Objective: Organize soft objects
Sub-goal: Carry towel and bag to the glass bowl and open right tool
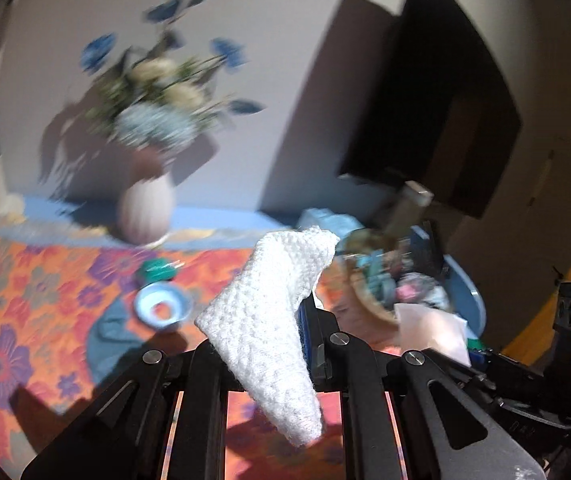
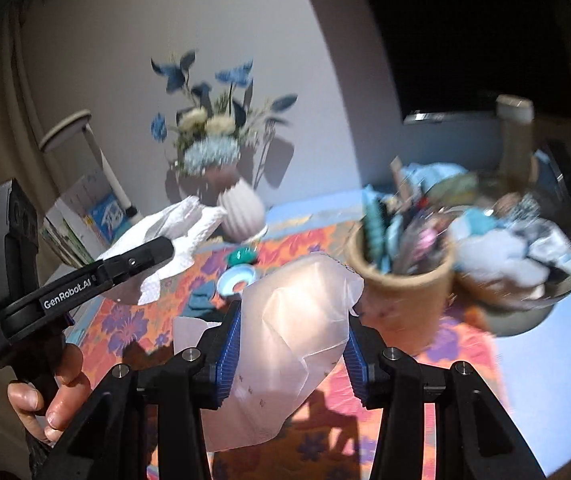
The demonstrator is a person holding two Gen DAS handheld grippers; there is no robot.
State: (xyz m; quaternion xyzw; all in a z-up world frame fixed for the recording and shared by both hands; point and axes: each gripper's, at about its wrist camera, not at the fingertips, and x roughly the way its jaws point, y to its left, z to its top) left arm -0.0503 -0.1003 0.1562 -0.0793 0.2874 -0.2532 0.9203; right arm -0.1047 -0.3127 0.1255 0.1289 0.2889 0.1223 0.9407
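My left gripper is shut on a white knitted cloth and holds it above the flowered tablecloth. The same gripper and its cloth show at the left of the right wrist view. My right gripper is closed on a translucent plastic bag, held between its blue pads above the table. A teal cloth lies flat on the tablecloth, also seen in the right wrist view.
A ribbed vase of flowers stands at the back. A blue ring-shaped lid and a green object lie mid-table. A brown cup of items and a glass bowl of soft things stand at right.
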